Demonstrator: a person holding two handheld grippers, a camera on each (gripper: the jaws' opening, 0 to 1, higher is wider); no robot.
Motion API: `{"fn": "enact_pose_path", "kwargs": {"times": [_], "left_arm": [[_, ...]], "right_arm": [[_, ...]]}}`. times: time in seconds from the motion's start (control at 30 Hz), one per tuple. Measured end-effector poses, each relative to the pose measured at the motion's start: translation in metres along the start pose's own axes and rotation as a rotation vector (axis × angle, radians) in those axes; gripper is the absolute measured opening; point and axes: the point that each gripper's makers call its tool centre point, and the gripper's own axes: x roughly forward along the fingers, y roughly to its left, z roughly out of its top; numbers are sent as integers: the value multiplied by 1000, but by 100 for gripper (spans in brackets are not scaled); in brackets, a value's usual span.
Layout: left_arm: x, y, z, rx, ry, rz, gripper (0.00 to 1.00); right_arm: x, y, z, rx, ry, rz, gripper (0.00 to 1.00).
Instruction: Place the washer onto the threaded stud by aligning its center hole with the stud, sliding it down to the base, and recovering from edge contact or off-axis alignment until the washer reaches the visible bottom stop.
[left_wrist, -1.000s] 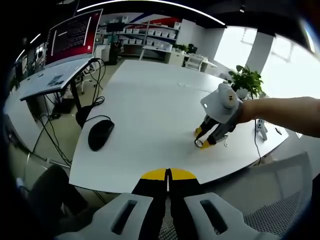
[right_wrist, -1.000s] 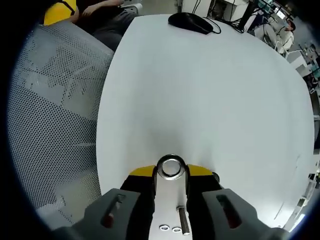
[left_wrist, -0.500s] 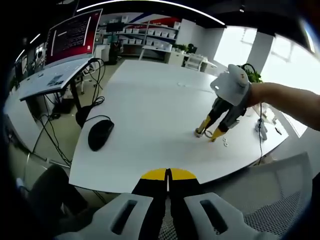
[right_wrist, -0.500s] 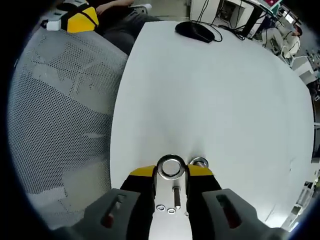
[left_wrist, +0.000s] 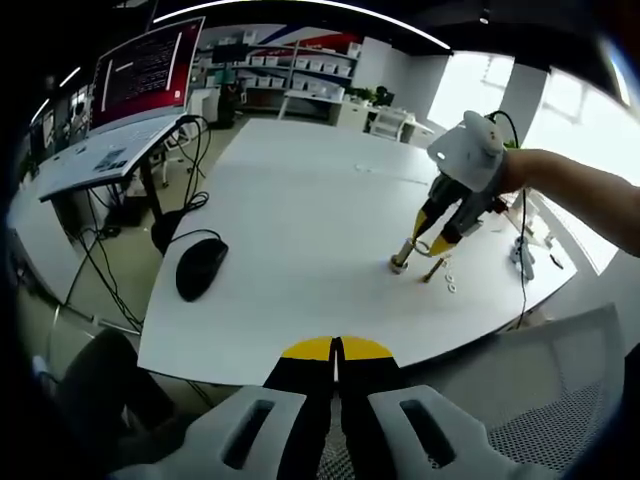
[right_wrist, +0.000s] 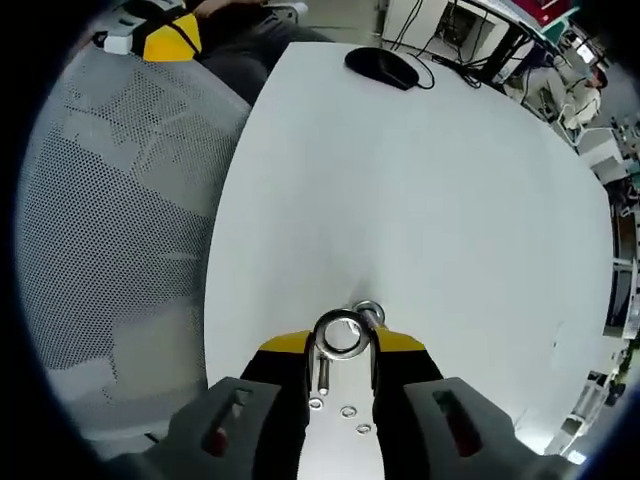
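In the right gripper view my right gripper (right_wrist: 340, 346) is shut on a steel washer (right_wrist: 340, 334), held flat above the white table (right_wrist: 420, 180). The threaded stud (right_wrist: 369, 312) stands upright just beyond the washer and slightly to its right, its top peeking past the washer's rim. The left gripper view shows the right gripper (left_wrist: 434, 232) coming in from the right on a person's arm. There the washer (left_wrist: 433, 246) hangs above and right of the stud (left_wrist: 401, 261). My left gripper (left_wrist: 336, 348) sits low at the table's near edge, its yellow tips shut together on nothing.
A loose bolt (right_wrist: 322, 376) and small spare washers (right_wrist: 348, 411) lie on the table under my right gripper's jaws. A black mouse (left_wrist: 200, 268) with its cable sits to the left. A mesh chair (right_wrist: 110, 200) stands by the table edge. A monitor (left_wrist: 145, 70) is on the far desk.
My right gripper has risen off the table with the washer and moved toward the stud, which now shows just past the washer. My left gripper has stayed still.
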Motion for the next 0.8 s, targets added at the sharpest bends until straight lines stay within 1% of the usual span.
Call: {"fn": "enact_pose_path", "kwargs": {"times": [0.2,0.47,0.6,0.8], "left_arm": [[0,0,0,-1,0,1,0],[0,1,0,-4,-2,3,0],[0,1,0,-5,-3,3,0],[0,1,1,-8,-5,3,0]], "right_arm": [[1,-13,-6,16,-1,-33,24],[8,-20,-10,13,13,-62,24],[11,-20,-8,29,-1,-40,23],[16,-22,-8,33,8,-38,23]]}}
